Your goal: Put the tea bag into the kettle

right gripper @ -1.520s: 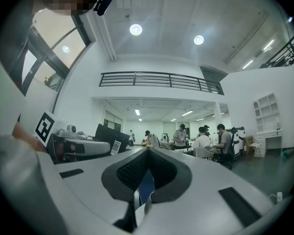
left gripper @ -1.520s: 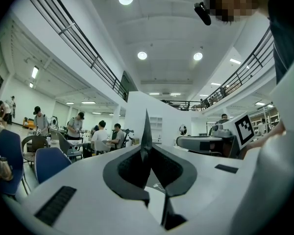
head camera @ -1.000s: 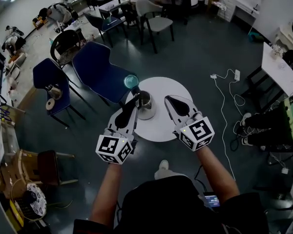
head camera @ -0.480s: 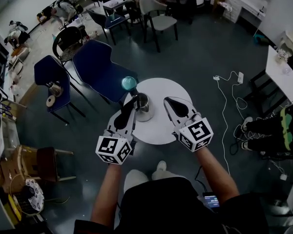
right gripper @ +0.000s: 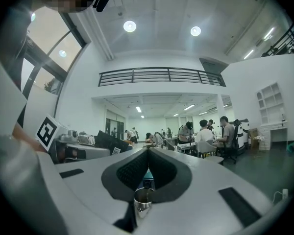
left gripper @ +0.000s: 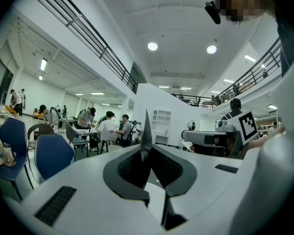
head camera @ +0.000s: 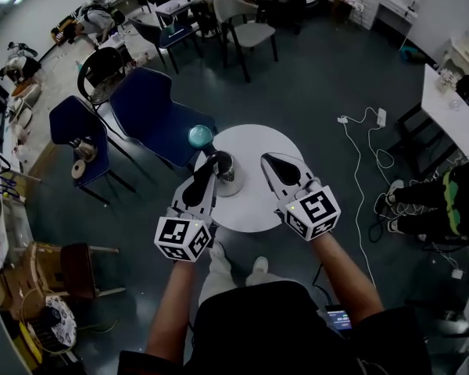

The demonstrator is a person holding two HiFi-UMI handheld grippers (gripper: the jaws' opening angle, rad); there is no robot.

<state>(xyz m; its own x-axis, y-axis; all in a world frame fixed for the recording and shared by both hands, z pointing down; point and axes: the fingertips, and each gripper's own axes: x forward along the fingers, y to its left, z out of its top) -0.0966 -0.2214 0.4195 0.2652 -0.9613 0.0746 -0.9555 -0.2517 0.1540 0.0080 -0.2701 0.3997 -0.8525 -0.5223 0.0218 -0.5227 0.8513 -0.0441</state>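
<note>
A steel kettle (head camera: 227, 180) stands open at the left side of a round white table (head camera: 254, 209). It also shows small between the right jaws, kettle (right gripper: 143, 200). My left gripper (head camera: 216, 158) is shut, its tips over the kettle's far rim. In the left gripper view the left gripper (left gripper: 146, 131) shows nothing between its jaws. My right gripper (head camera: 265, 158) is shut too and hangs over the table just right of the kettle. No tea bag can be made out in any view.
A teal round object (head camera: 200, 136) sits at the table's far left edge, behind the kettle. Blue chairs (head camera: 158, 114) stand beyond the table to the left. A white cable with a power strip (head camera: 377, 118) lies on the floor to the right.
Both grippers keep their places by the kettle. The head view has shifted a little, and the person's feet have moved under the table.
</note>
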